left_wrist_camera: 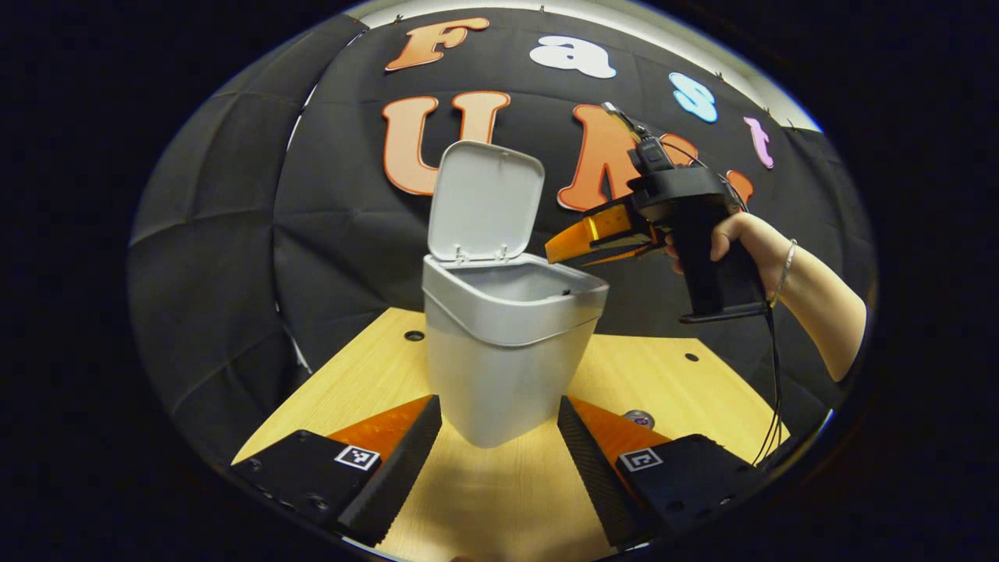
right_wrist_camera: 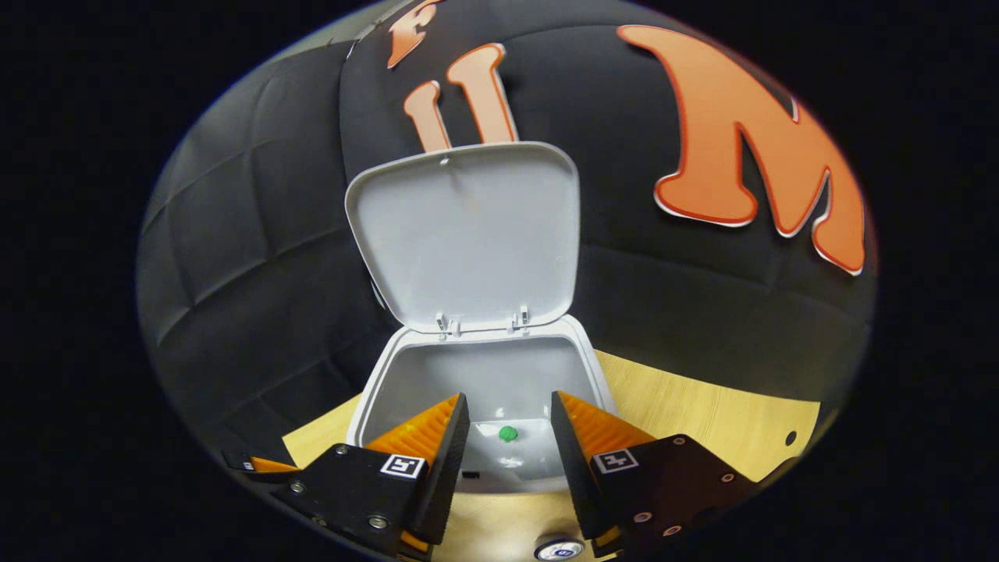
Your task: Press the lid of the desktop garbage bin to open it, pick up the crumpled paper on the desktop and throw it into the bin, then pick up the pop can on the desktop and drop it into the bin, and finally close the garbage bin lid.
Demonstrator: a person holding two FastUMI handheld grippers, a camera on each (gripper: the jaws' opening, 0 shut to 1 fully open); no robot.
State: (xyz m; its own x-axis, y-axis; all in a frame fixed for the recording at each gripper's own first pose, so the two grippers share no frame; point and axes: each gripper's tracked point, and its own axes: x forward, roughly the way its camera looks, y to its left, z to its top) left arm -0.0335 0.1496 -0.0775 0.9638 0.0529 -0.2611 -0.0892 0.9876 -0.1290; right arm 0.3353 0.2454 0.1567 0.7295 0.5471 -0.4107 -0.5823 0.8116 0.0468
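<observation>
The grey bin (left_wrist_camera: 499, 367) stands in the middle of the wooden table with its lid (left_wrist_camera: 485, 201) swung up and upright. My left gripper (left_wrist_camera: 499, 406) is low at the near side, open, one finger on either side of the bin's base without touching it. A hand holds my right gripper (left_wrist_camera: 558, 251) just above the bin's right rim. In the right gripper view my right gripper (right_wrist_camera: 508, 398) is open over the bin's mouth (right_wrist_camera: 484, 375), nothing between its fingers. A small green thing (right_wrist_camera: 508, 433) lies inside. The pop can's top (left_wrist_camera: 638, 417) (right_wrist_camera: 559, 549) shows near the bin.
The wooden table (left_wrist_camera: 671, 382) has small dark holes at the back left and right. Black cloth walls stand close behind the bin. A cable hangs from the right gripper's handle (left_wrist_camera: 714, 265) down to the table's right edge.
</observation>
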